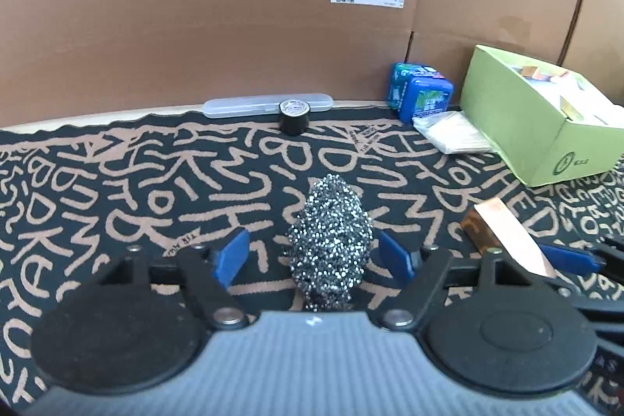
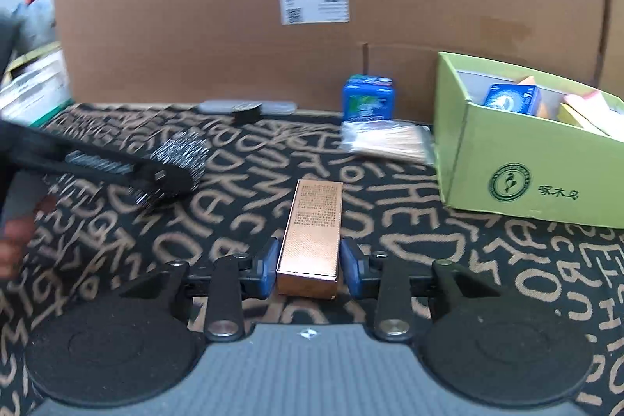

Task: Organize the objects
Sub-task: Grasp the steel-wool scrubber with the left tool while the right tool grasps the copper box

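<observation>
Left tongs (image 1: 314, 256) stand wide around the steel-wool scourer (image 1: 329, 244), pads clear of it. Right tongs (image 2: 310, 266) narrow on the copper carton (image 2: 312, 232), pads seemingly just short; green box (image 2: 507, 158) at 2 o'clock.

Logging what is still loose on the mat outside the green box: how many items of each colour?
Blue: 2, tins
Black: 1, tape roll
Clear: 1, case
White: 1, packet
Silver: 1, scourer
Copper: 1, carton
Total: 7

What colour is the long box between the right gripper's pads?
Shiny copper box, printed text on top; right wrist view shows it best.
</observation>
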`<state>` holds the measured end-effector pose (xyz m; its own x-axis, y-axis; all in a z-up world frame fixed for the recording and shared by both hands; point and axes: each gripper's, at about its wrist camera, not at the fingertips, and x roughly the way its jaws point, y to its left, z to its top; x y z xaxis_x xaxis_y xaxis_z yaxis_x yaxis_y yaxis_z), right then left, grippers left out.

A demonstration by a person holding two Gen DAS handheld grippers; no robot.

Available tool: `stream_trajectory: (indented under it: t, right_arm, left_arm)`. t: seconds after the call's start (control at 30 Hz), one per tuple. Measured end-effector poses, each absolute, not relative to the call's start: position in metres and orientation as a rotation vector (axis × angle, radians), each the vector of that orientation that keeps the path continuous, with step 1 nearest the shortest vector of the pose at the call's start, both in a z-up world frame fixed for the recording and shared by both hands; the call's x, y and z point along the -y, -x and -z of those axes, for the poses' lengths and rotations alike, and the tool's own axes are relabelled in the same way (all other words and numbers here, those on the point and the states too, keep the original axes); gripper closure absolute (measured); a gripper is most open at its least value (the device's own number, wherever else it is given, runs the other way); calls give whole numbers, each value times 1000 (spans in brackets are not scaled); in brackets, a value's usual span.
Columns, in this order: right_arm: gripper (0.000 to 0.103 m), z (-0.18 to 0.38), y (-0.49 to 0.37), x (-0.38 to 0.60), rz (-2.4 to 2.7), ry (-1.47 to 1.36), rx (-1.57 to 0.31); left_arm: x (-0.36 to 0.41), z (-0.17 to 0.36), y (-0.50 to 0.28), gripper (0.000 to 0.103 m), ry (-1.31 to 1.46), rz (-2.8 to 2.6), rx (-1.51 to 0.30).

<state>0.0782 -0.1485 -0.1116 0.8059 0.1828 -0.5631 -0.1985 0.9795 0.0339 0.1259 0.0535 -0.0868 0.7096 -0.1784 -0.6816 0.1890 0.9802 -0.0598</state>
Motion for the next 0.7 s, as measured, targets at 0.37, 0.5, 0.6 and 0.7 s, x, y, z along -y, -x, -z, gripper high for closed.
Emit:
stream_trajectory:
  t: [0.37,0.5,0.6,0.7]
  right_arm:
    - [47,109,-84,139,-200,43,-589]
    - [47,113,-91,140,-182,28,-612]
    - [48,117,-96,140,-169,25,-631]
    - [49,119,-98,140,-164,21,-637]
  left_arm:
    - [-40,98,-140,43,-51,147,-771]
    - [-38,101,-139,42,-66,134,-759]
    - [-39,101,-139,43,-55,136,-757]
    - [-39,101,-136,48,-59,137,-753]
